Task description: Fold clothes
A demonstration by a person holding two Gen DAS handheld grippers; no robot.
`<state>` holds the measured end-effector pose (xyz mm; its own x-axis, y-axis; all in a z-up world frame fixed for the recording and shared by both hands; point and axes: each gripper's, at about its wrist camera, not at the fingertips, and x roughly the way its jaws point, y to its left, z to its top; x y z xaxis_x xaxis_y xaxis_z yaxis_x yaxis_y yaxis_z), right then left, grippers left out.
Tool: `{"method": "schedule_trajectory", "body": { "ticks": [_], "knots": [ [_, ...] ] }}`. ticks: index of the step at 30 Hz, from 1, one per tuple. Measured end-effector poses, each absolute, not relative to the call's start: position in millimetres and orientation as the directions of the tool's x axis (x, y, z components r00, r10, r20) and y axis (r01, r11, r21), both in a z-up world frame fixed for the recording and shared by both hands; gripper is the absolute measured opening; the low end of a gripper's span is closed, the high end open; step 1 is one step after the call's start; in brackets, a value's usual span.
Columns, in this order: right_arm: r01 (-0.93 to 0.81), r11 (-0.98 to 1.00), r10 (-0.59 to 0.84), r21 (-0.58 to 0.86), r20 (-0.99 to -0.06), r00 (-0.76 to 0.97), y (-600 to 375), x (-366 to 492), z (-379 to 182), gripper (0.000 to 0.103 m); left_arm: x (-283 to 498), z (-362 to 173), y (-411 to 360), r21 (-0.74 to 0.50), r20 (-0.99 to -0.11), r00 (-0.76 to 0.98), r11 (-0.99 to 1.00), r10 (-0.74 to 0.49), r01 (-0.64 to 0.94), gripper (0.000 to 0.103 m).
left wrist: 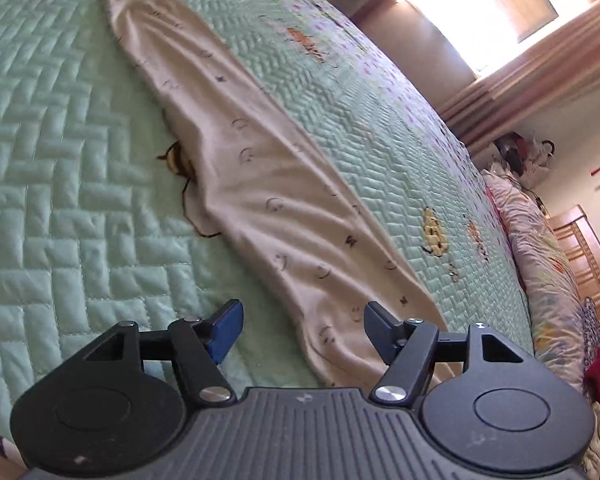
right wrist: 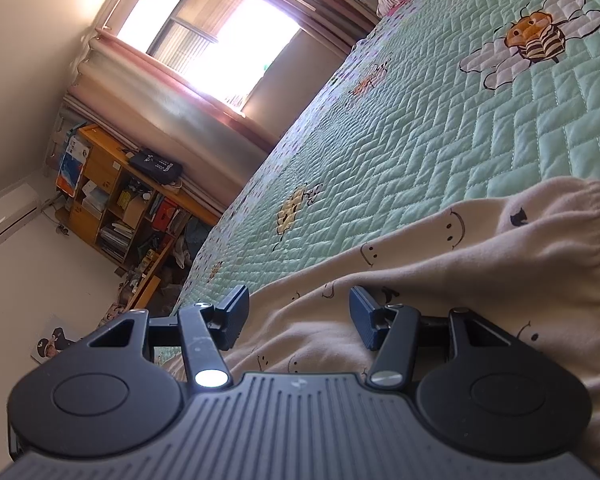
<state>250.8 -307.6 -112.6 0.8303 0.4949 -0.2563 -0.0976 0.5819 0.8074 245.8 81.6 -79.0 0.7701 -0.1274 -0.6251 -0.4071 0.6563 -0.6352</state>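
Observation:
A long cream garment printed with small smiley faces lies stretched in a narrow strip across the green quilted bedspread. My left gripper hovers over its near end with the jaws apart; the cloth lies beneath them and neither pad presses on it. In the right wrist view, the wrinkled, gathered end of the same cream garment fills the lower right. My right gripper sits low over it, open, with fabric lying under and between the fingers.
The bedspread has bee and flower patches. A floral duvet and clothes are piled along the bed's far edge. Beyond the bed stand a bright curtained window, a cluttered wooden shelf and an air conditioner.

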Motion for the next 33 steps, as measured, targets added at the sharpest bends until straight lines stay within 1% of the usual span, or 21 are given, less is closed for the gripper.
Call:
{"method": "schedule_trajectory", "body": {
  "ticks": [1,2,3,4,6,7,8,9,14,16,17,18,19,20,21,27,29,30,31,32,33],
  "knots": [
    [-0.098,0.582,0.495,0.807,-0.256,0.83,-308,251,-112,0.058,249,-82,82,-0.643,-0.609,0.784,0.653,-0.12,-0.4,0.068],
    [-0.098,0.581,0.495,0.808,-0.255,0.83,-308,251,-112,0.058,252,-85,82,-0.65,-0.594,0.796,0.651,-0.114,-0.392,0.063],
    [-0.099,0.58,0.496,0.809,-0.254,0.831,-308,251,-113,0.058,255,-89,83,-0.657,-0.587,0.803,0.643,-0.108,-0.394,0.052],
    [-0.1,0.578,0.496,0.81,-0.252,0.831,-308,251,-113,0.058,259,-91,83,-0.666,-0.586,0.803,0.628,-0.107,-0.402,0.047],
    [-0.1,0.576,0.497,0.811,-0.25,0.831,-309,251,-113,0.058,259,-92,86,-0.676,-0.596,0.793,0.613,-0.128,-0.409,0.027],
    [-0.099,0.577,0.496,0.811,-0.252,0.831,-309,251,-113,0.058,260,-91,87,-0.666,-0.608,0.782,0.624,-0.137,-0.408,0.022],
    [-0.099,0.579,0.496,0.809,-0.253,0.831,-308,251,-113,0.058,259,-89,87,-0.638,-0.63,0.765,0.648,-0.131,-0.415,0.012],
    [-0.098,0.581,0.495,0.808,-0.255,0.831,-308,251,-113,0.058,257,-86,86,-0.598,-0.655,0.747,0.681,-0.113,-0.422,0.009],
    [-0.1,0.579,0.495,0.809,-0.252,0.831,-308,251,-113,0.058,252,-78,89,-0.523,-0.702,0.7,0.762,-0.131,-0.382,0.008],
    [-0.1,0.579,0.495,0.809,-0.252,0.832,-308,250,-113,0.058,252,-73,90,-0.51,-0.726,0.674,0.765,-0.137,-0.394,0.014],
    [-0.1,0.579,0.495,0.809,-0.251,0.832,-308,250,-114,0.058,251,-67,86,-0.492,-0.727,0.675,0.782,-0.127,-0.383,0.027],
    [-0.1,0.58,0.494,0.808,-0.252,0.832,-307,250,-114,0.058,250,-60,81,-0.469,-0.724,0.681,0.804,-0.112,-0.366,0.044],
    [-0.1,0.581,0.494,0.808,-0.253,0.832,-307,250,-114,0.058,250,-52,74,-0.452,-0.705,0.701,0.83,-0.108,-0.327,0.053],
    [-0.1,0.583,0.493,0.806,-0.254,0.832,-307,250,-114,0.058,254,-44,66,-0.442,-0.678,0.725,0.854,-0.117,-0.276,0.068],
    [-0.1,0.585,0.493,0.805,-0.255,0.832,-306,250,-113,0.058,260,-38,60,-0.438,-0.653,0.745,0.87,-0.133,-0.228,0.072],
    [-0.107,0.574,0.498,0.812,-0.242,0.832,-308,248,-115,0.058,323,-34,67,-0.517,-0.585,0.787,0.837,-0.195,-0.177,0.07],
    [-0.107,0.574,0.499,0.812,-0.243,0.832,-309,248,-115,0.058,352,-43,81,-0.561,-0.583,0.777,0.809,-0.236,-0.176,0.07],
    [-0.106,0.576,0.498,0.81,-0.245,0.832,-308,249,-115,0.058,369,-54,90,-0.575,-0.605,0.752,0.796,-0.26,-0.188,0.07],
    [-0.106,0.579,0.497,0.808,-0.248,0.831,-308,249,-115,0.058,386,-66,98,-0.583,-0.633,0.721,0.787,-0.281,-0.204,0.067],
    [-0.106,0.583,0.497,0.805,-0.251,0.831,-307,250,-115,0.058,398,-71,110,-0.551,-0.653,0.715,0.805,-0.25,-0.222,0.048],
    [-0.106,0.587,0.496,0.803,-0.253,0.831,-307,250,-115,0.058,407,-75,122,-0.506,-0.669,0.715,0.829,-0.202,-0.24,0.005]
  ]
}}
